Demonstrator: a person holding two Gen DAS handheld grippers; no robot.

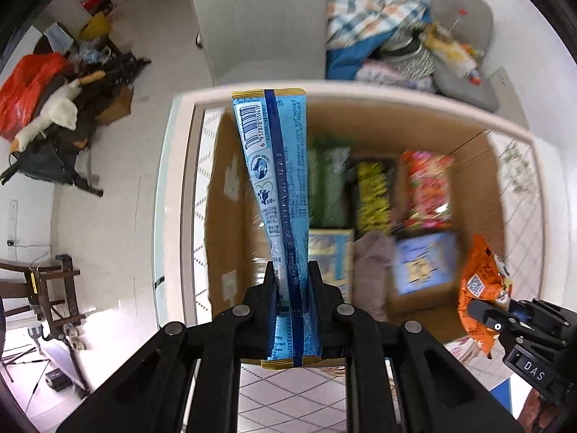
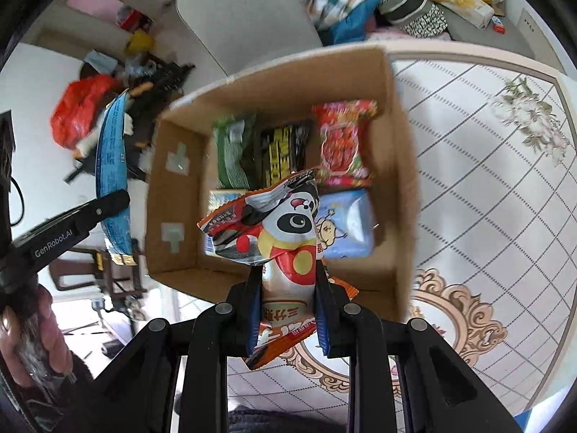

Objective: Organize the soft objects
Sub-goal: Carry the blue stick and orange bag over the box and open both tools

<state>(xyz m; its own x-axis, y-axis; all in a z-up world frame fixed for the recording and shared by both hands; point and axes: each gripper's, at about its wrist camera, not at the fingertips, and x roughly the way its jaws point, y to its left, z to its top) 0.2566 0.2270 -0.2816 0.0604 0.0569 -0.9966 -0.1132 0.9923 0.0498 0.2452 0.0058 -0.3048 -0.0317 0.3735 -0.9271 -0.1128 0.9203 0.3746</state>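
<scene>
My left gripper (image 1: 291,270) is shut on a long blue snack packet (image 1: 274,166) and holds it over the left side of an open cardboard box (image 1: 230,195). My right gripper (image 2: 286,274) is shut on an orange panda-print snack bag (image 2: 277,227), held above the box (image 2: 173,158) near its front edge. The box holds green (image 2: 232,155), black-yellow (image 2: 283,151) and red (image 2: 342,140) packets and a blue tissue pack (image 2: 346,223). The right gripper with the orange bag (image 1: 479,281) shows at the right in the left wrist view. The left gripper and blue packet (image 2: 110,166) show at the left in the right wrist view.
The box stands on a table with a patterned white cloth (image 2: 487,180). A grey chair (image 1: 259,21) is behind the box. Clothes and a grey cushion (image 1: 461,29) are piled behind it to the right. Clutter with a red bag (image 1: 25,93) lies on the floor at left.
</scene>
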